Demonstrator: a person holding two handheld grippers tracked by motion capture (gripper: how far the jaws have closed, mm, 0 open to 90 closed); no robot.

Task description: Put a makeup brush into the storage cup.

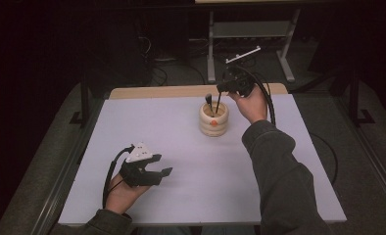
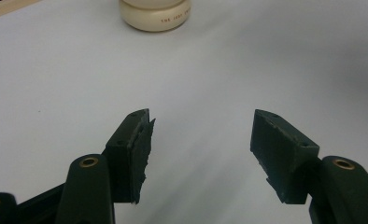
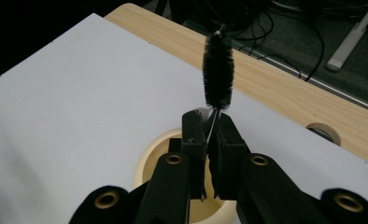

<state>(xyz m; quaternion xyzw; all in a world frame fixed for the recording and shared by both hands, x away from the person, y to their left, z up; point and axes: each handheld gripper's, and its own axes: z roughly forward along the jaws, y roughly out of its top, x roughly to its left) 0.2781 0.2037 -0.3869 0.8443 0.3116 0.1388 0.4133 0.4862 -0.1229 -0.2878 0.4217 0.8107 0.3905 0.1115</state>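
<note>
Brush [image 3: 218, 70] with black bristles and thin wire stem, upright

A thin black bristle brush [image 3: 218, 70] on a wire stem stands nearly upright, bristles up, its stem reaching down into the cream ribbed holder [image 1: 214, 119], which stands on the white tabletop [image 1: 181, 147] toward its far edge

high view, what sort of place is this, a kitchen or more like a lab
Most likely a lab or recording workspace, not a kitchen. A plain white table stands on dark carpet, loose cables trail on the floor behind it, and a metal frame stand sits beyond. The one prop is a cream holder.
</note>
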